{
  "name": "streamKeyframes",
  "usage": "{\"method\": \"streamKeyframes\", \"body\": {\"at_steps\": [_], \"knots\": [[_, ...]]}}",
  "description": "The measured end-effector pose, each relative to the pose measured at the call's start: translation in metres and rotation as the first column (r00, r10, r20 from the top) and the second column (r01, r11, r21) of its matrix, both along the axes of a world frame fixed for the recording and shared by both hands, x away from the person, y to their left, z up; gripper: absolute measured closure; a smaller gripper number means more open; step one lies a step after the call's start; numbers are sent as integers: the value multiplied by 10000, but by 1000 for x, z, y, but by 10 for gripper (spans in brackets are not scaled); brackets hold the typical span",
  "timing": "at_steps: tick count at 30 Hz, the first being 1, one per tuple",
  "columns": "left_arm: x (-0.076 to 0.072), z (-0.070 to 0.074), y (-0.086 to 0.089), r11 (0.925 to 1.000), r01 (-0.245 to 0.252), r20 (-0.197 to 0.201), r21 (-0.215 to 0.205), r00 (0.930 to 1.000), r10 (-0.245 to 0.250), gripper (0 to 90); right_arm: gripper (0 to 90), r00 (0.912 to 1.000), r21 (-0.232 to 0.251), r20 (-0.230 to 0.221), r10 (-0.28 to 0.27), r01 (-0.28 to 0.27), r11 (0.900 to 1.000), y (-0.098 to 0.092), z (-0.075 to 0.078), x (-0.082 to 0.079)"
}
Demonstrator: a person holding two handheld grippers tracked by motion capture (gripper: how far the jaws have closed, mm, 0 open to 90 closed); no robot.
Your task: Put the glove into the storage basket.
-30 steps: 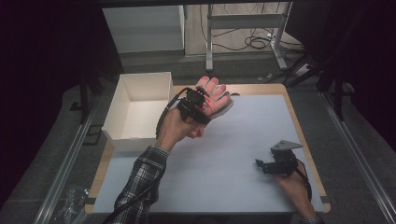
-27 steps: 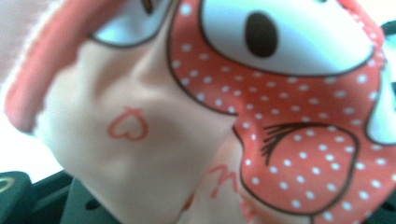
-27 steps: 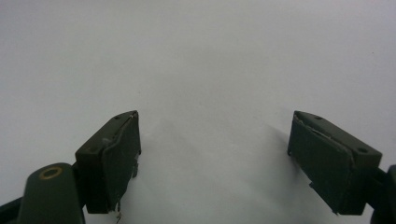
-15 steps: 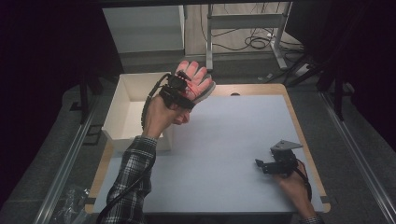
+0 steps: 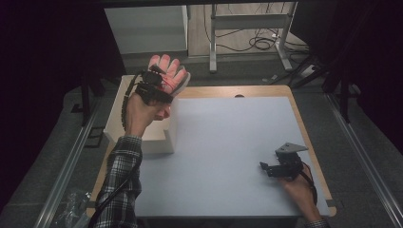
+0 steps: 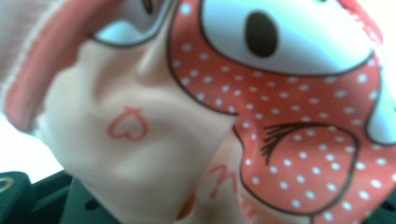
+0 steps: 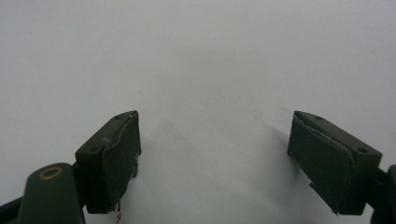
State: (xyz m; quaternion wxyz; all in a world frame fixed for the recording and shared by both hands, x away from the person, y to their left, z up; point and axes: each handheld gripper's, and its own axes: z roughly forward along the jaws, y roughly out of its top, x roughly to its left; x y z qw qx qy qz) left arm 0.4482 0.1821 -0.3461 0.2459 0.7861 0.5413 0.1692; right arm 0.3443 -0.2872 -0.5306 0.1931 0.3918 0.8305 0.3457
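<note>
A pink glove [image 5: 169, 71] with a red dotted cartoon print hangs in the air over the white box [image 5: 160, 137] at the table's left side. My left gripper [image 5: 159, 88] is shut on it, fingers of the glove pointing up and away. In the left gripper view the glove's fabric [image 6: 187, 116] hangs close in front of the lens and hides the jaw tips. My right gripper [image 5: 264, 167] rests low on the grey mat [image 5: 228, 137] at the right front. Its jaws stand wide apart with nothing between them [image 7: 215, 158].
The box is open-topped with a notched front wall. The wooden table edge [image 5: 311, 142] frames the mat. Behind the table stand a white cabinet [image 5: 147, 28] and a metal desk frame [image 5: 247, 28] with cables on the floor.
My left hand has carried the glove leftward and a little higher, from above the mat's far middle to above the white box. The right gripper has stayed put.
</note>
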Motion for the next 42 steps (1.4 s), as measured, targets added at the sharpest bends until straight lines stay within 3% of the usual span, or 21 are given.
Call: {"method": "streamKeyframes", "body": {"at_steps": [8, 18, 30, 36, 42], "knots": [[6, -13, 33, 9924, -1233, -248, 52, 9921, 1234, 411, 174, 10000, -2, -2, 1, -1, 10000, 0, 0, 0], [24, -55, 50, 9784, -2067, -787, 9, 9753, 2062, 400, 175, 10000, -1, -11, -1, 1, 10000, 0, 0, 0], [48, -112, 37, 9729, -2239, -1698, 568, 9582, 2305, 385, 175, 10000, -1, -10, -1, 1, 10000, 0, 0, 0], [58, -127, 26, 9729, -2159, -2083, 833, 9509, 2289, 372, 175, 10000, -1, -9, 0, 0, 10000, 0, 0, 0], [66, -140, 15, 9769, -2011, -2488, 727, 9449, 2130, 326, 175, 10000, 5, -12, 3, -3, 10000, 0, 0, 0]]}}
